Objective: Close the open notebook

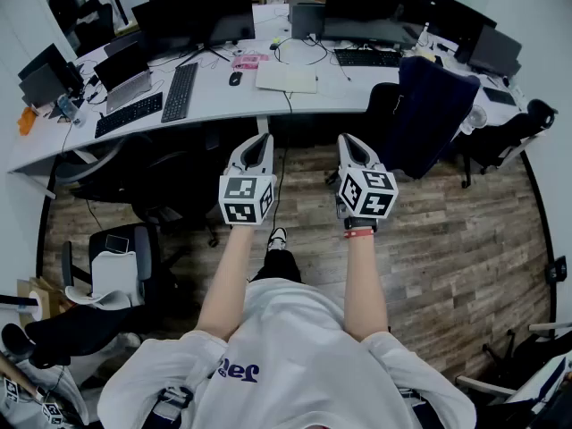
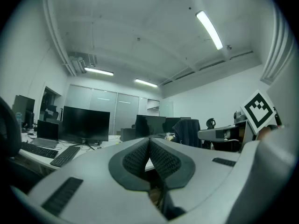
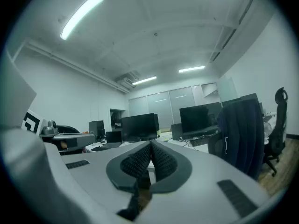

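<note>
Wood floor separates the person from the long white table (image 1: 214, 105), where the notebook (image 1: 286, 79) lies flat near the middle, before the monitors (image 1: 201, 12). Left gripper (image 1: 260, 139) and right gripper (image 1: 349, 141) point level, well short of it, jaws pressed together on nothing. This looks like the approach step. Next calls for stepping closer and reaching a cover edge.

The person is wearing a white short-sleeved T-shirt (image 1: 286, 347) with dark blue lettering (image 1: 238, 370) at the chest, and a red wristband (image 1: 357, 232) on the right wrist. The left gripper (image 1: 261, 139) and right gripper (image 1: 349, 141) are showing light grey moulded shells, each carrying a marker cube (image 1: 247, 199) of black-and-white squares, and dark ribbed pads (image 2: 163, 160) lining the jaws.
</note>
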